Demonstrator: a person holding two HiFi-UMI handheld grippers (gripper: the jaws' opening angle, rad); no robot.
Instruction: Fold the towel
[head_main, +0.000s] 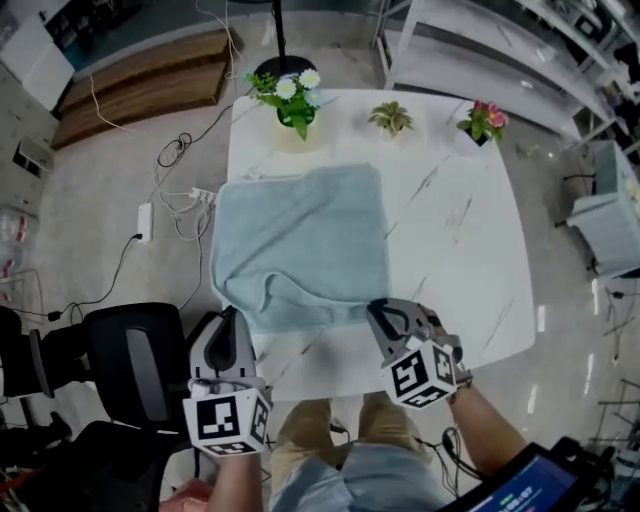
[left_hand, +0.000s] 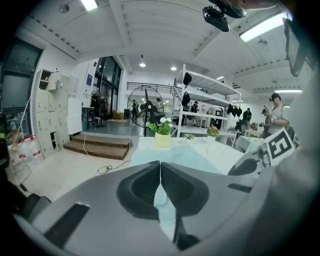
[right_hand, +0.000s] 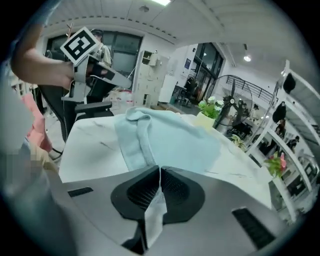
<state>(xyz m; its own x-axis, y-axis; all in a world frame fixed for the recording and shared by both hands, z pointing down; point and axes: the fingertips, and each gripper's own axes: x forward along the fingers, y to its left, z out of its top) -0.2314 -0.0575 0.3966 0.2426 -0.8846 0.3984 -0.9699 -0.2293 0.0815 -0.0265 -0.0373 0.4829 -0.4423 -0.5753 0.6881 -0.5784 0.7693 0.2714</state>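
Observation:
A pale blue towel (head_main: 300, 240) lies spread on the white marble table (head_main: 460, 240), its near edge rumpled into a fold. My left gripper (head_main: 232, 316) sits at the towel's near left corner; in the left gripper view its jaws (left_hand: 160, 166) are shut with a strip of blue cloth pinched between the pads. My right gripper (head_main: 376, 311) is at the near right corner. In the right gripper view it (right_hand: 160, 171) is shut on a flap of the towel (right_hand: 170, 137) that hangs down between the pads.
Three potted plants stand along the table's far edge: white flowers (head_main: 291, 101), a green plant (head_main: 390, 118), pink flowers (head_main: 482, 121). A black chair (head_main: 130, 370) is close on the left. Cables and a power strip (head_main: 145, 222) lie on the floor.

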